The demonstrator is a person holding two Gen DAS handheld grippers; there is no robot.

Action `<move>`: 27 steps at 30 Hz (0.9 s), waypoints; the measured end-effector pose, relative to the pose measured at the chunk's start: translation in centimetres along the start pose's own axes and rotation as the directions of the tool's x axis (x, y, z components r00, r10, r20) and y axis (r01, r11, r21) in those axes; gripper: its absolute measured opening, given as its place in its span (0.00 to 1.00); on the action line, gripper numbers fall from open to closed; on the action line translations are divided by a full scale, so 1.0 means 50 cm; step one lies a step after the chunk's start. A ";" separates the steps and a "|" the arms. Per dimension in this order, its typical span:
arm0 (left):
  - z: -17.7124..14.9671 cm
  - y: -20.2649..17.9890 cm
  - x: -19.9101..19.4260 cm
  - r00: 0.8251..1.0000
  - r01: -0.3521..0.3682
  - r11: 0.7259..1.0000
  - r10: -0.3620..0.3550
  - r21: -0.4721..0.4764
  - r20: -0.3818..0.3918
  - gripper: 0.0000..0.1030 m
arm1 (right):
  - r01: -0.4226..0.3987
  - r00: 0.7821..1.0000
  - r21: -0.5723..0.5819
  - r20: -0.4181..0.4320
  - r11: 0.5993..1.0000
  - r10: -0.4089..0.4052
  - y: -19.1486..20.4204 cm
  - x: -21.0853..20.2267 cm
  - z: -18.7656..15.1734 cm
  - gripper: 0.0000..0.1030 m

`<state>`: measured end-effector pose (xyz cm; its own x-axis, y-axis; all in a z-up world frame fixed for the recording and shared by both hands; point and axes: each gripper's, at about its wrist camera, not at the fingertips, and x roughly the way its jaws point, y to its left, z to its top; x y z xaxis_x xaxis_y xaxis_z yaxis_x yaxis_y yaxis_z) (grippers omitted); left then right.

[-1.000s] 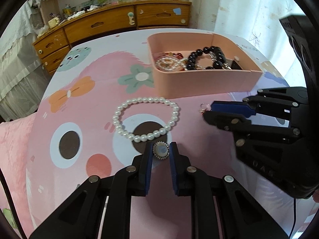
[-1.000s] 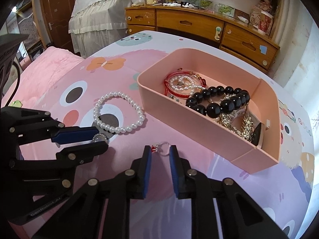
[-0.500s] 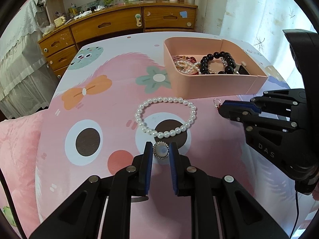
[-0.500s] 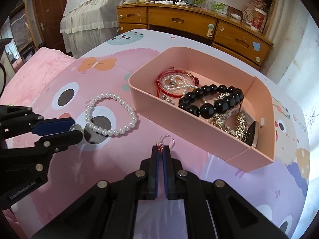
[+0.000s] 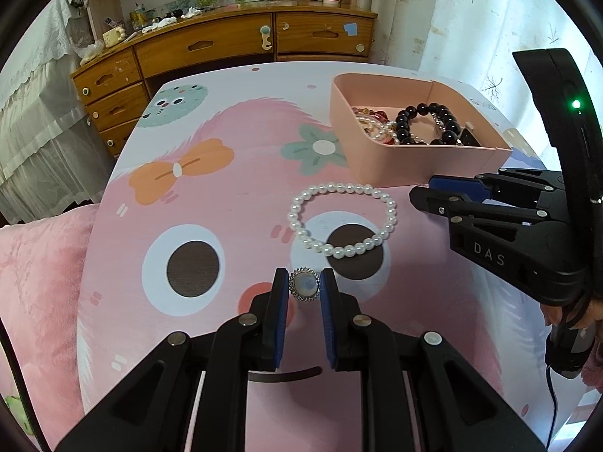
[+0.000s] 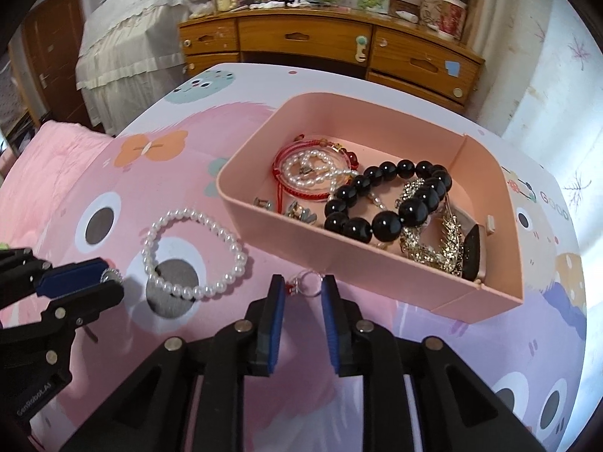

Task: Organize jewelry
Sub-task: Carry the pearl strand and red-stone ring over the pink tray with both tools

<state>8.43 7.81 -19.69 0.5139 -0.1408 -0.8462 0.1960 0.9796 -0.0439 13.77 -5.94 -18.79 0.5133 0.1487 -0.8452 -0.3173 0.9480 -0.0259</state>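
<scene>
Left wrist view: the left tool (image 5: 304,289) is closed on a round silver-rimmed brooch (image 5: 304,286) with a pale centre, both blue pads touching its edge, just above the cartoon-printed worktop (image 5: 211,188). Just beyond it a white pearl bracelet (image 5: 343,220) lies flat on the worktop, encircling part of a printed eye. Farther off and to the right stands a pink tray (image 5: 380,162), holding a black bead bracelet (image 5: 426,122) and a pearl strand beside red cord. The right tool (image 5: 429,190) enters from the right, near the tray's front wall; its fingertip gap cannot be judged from this side. Right wrist view: the right tool (image 6: 304,290) is spread, its two pads standing either side of a small silver ring with a red charm (image 6: 305,288) that lies on the worktop just in front of the tray (image 6: 294,233); whether either pad touches the ring cannot be told. Inside the tray, the black bead bracelet (image 6: 392,196) lies over gold-coloured chain jewellery (image 6: 433,241), with the red cord and pearl strand (image 6: 312,169) toward the far left corner. The pearl bracelet (image 6: 196,252) lies left of the ring, and the left tool (image 6: 109,277) with the brooch sits at the left edge. A wooden dresser (image 6: 328,47) stands behind the worktop
</scene>
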 end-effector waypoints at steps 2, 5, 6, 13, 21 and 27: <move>0.000 0.007 -0.001 1.000 0.003 1.000 -0.003 -0.001 -0.001 0.14 | 0.014 1.000 0.001 0.004 1.000 -0.014 0.005 0.000 0.000 0.21; 0.001 0.022 0.000 1.000 0.011 1.000 -0.011 -0.008 -0.005 0.14 | 0.018 1.000 0.015 0.007 1.000 -0.018 0.005 0.000 -0.001 0.21; 0.002 0.027 -0.001 1.000 0.014 1.000 -0.014 -0.011 -0.005 0.14 | 0.017 1.000 0.019 0.007 1.000 -0.018 0.004 0.000 -0.001 0.21; 0.013 0.039 -0.013 0.999 0.026 1.000 -0.026 -0.003 0.018 0.14 | 0.028 0.999 -0.001 0.016 1.000 -0.028 0.023 -0.007 -0.012 0.07; 0.047 0.045 -0.032 0.997 0.049 0.999 -0.049 0.000 0.052 0.14 | 0.031 0.999 -0.011 -0.008 0.999 -0.031 0.029 -0.012 -0.011 0.06; 0.099 0.033 -0.052 0.991 0.068 0.997 -0.072 0.047 0.109 0.14 | -0.006 1.000 -0.028 0.029 1.000 0.007 0.037 -0.054 0.007 0.07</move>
<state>11.54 9.09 -14.91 0.5867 -0.2261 -0.7776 0.2693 0.9600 -0.0760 12.07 -4.50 -16.37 0.5341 0.1633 -0.8295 -0.3428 0.9387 -0.0359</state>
